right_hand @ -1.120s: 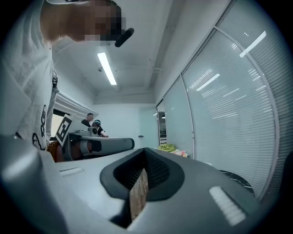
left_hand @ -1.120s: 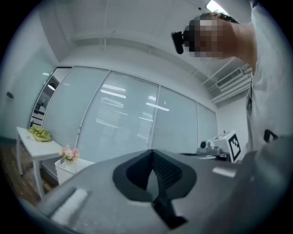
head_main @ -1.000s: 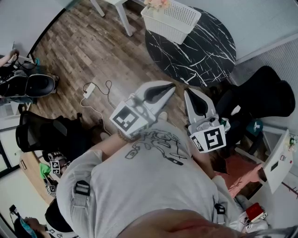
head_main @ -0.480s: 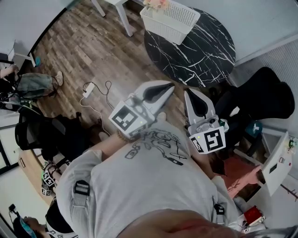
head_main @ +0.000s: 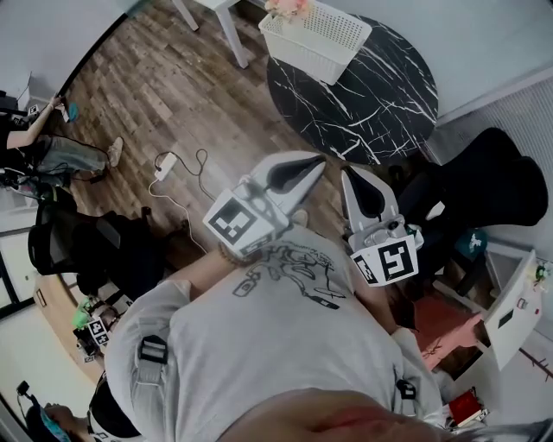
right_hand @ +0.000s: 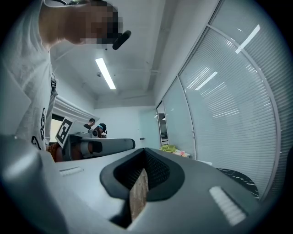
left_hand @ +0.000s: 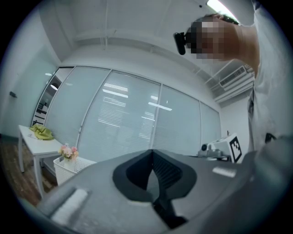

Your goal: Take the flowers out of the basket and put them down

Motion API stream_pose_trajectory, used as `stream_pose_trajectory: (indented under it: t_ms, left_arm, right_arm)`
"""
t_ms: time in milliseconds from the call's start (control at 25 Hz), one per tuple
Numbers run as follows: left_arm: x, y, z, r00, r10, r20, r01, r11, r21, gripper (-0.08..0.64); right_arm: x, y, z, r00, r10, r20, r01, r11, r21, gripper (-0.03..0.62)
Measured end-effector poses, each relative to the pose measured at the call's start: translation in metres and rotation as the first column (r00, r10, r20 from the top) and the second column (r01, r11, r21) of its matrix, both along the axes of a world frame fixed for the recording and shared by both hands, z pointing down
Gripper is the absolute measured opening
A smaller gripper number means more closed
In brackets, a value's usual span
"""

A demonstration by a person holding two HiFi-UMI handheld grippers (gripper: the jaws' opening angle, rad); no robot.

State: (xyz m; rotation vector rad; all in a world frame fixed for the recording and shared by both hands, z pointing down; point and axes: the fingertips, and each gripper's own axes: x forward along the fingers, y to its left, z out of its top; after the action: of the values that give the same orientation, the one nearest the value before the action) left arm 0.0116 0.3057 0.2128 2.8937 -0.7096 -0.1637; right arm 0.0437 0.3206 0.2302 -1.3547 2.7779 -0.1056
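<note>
Wood-plank floor underfoot, looking steeply down from the head view. Far out at nine o'clock, a seated person at the frame's edge, and at eight o'clock a black office chair. Closer in at ten o'clock, a white power strip with its cable looping over the planks.

Now to the left gripper, dead centre, held out level in front of a grey printed T-shirt and aimed toward one o'clock. Jaws pressed together, tips meeting, nothing pinched between them.

Up at twelve o'clock, the white slatted basket, standing on the eleven o'clock edge of a round black marble table. Pink flowers poking up at the basket's left end, well apart from both grippers. Confirmed from the left gripper view: flowers upright in the basket at eight o'clock, beside a white side table with a green cloth on top.

On to the right gripper, just beside the left one at its three o'clock, aimed at twelve. Jaws closed tight as well and empty, with only a sliver of floor showing through the slot behind the tips.

Finishing at three o'clock with a black chair, near the table's lower right edge.
</note>
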Motion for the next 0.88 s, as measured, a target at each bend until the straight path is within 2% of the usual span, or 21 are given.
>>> stream_pose_trajectory:
  t_ms: [520, 880]
  left_arm:
    - [-0.016, -0.027, 0.006, 0.999, -0.043, 0.001, 0.043, 0.999, -0.013, 0.003]
    - [-0.024, -0.083, 0.012, 0.999, -0.044, 0.007, 0.044, 0.999, -0.005, 0.003]
  right_arm:
    - [-0.015, -0.023, 0.005, 0.999, -0.039, 0.001, 0.039, 0.999, -0.013, 0.006]
    - [-0.023, -0.079, 0.010, 0.999, -0.039, -0.003, 0.039, 0.999, -0.011, 0.006]
